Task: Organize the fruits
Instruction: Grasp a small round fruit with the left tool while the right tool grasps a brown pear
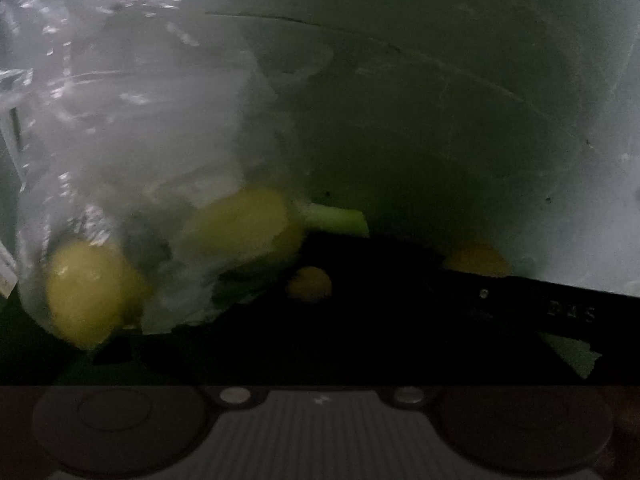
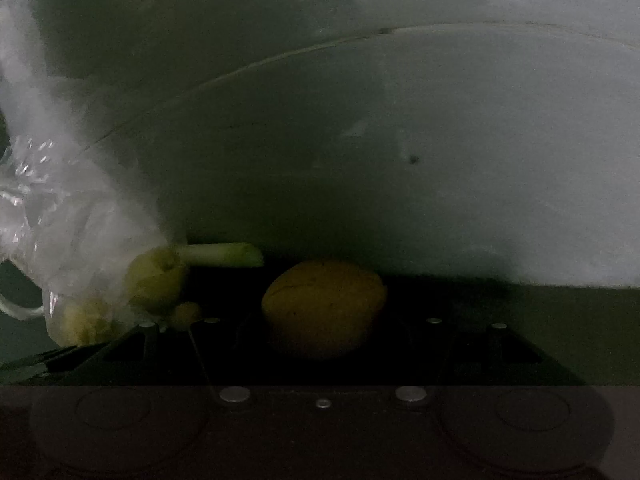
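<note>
The frames are very dark. A clear plastic bag fills the left of the left wrist view, with yellow-green fruits low inside it. A pale green stalk sticks out to the right of the bag. My left gripper is only a black mass below the bag, its fingers lost in shadow. In the right wrist view a yellow fruit sits centred between the dark fingers of my right gripper, which is shut on it. The bag and stalk lie to its left.
A pale wall or panel with a thin curved seam fills the background of both views. A dull green surface lies below it. A white loop shows at the far left. The right gripper's black finger crosses the left wrist view.
</note>
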{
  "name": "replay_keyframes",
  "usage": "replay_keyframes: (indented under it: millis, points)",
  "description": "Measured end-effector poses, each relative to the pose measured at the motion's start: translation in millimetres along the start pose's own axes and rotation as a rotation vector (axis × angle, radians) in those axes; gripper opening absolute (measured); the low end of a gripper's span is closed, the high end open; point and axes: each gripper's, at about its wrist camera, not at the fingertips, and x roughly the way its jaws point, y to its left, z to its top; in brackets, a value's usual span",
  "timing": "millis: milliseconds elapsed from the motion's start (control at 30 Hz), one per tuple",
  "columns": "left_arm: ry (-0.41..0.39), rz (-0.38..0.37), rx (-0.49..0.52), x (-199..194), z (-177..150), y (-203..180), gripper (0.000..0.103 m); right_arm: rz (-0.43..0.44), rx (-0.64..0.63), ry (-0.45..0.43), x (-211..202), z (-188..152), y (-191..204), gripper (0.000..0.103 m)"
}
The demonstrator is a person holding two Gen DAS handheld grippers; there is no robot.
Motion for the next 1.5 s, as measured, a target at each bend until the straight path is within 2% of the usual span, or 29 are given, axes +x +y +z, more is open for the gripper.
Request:
replay_keyframes:
  millis: [67,167,300,367,633,867,1100,1500]
  points:
    - [0.006,-0.008,0.009,3.7,0.1,-3.8,0.076,-0.005,0.012,-0.002,-3.9,-1.1,-4.0,0.068]
    - [0.008,0.004,0.025,9.2,0.3,-9.0,0.072,-0.011,0.02,-0.005,-8.9,-3.8,-9.6,0.068]
    - [0.003,-0.006,-0.003,14.2,4.8,-7.4,0.07,-0.024,0.013,-0.005,-16.8,-10.4,-14.6,0.068]
    - [-0.005,0.009,-0.006,16.1,7.0,-6.4,0.066,-0.027,0.012,-0.006,-19.8,-14.2,-16.4,0.068]
    - [-0.017,0.062,-0.106,21.6,14.7,0.1,0.054,-0.042,0.013,-0.012,-29.2,-25.9,-16.1,0.068]
    - [-0.022,0.082,-0.137,9.0,13.6,8.3,0.034,-0.045,0.002,-0.013,-33.2,-32.1,-10.2,0.068]
    - [-0.021,0.078,-0.133,1.1,10.0,12.0,0.032,-0.049,-0.002,-0.009,-37.6,-37.8,-5.0,0.068]
    - [0.008,-0.009,-0.105,-20.2,-6.8,8.9,0.032,-0.06,0.053,-0.006,-50.6,-56.3,1.9,0.068]
